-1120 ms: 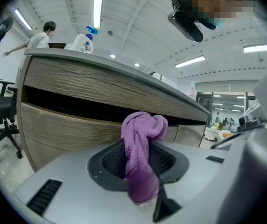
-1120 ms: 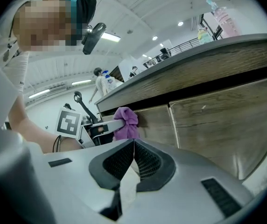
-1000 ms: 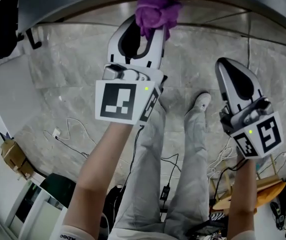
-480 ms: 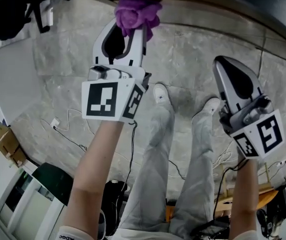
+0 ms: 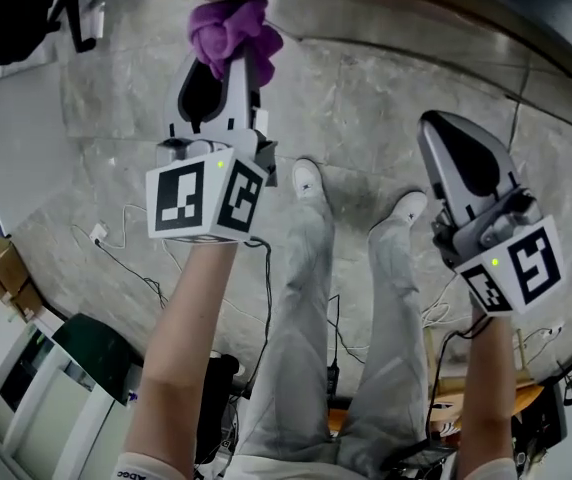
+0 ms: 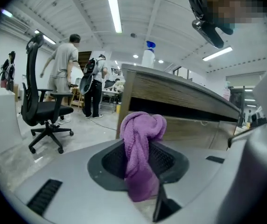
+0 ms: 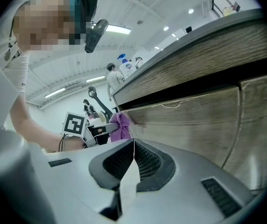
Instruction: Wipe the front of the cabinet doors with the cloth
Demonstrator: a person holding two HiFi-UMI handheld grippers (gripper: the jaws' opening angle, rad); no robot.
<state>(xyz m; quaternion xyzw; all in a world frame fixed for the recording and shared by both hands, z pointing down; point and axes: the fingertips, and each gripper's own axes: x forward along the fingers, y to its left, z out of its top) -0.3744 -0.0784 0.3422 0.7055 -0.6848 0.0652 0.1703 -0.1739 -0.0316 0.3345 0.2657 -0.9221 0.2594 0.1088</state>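
A bunched purple cloth (image 5: 228, 30) sticks out of my left gripper (image 5: 224, 56), which is shut on it. In the left gripper view the cloth (image 6: 140, 143) hangs between the jaws, close in front of the left end of the wooden cabinet (image 6: 185, 101); whether it touches the wood I cannot tell. My right gripper (image 5: 444, 128) is held to the right, shut with nothing in it. The right gripper view shows its closed jaws below the cabinet door (image 7: 203, 120), with the cloth (image 7: 120, 125) and left gripper (image 7: 96, 129) at the far end.
The person's legs and shoes (image 5: 308, 176) stand on the grey stone floor, with cables (image 5: 116, 258) lying about. A black office chair (image 6: 42, 106) and people (image 6: 63, 71) are off to the left of the cabinet. A spray bottle (image 6: 148, 56) stands on the cabinet top.
My left gripper has carried the cloth leftward along the cabinet front and slightly away from its top edge. The right gripper has hardly moved.
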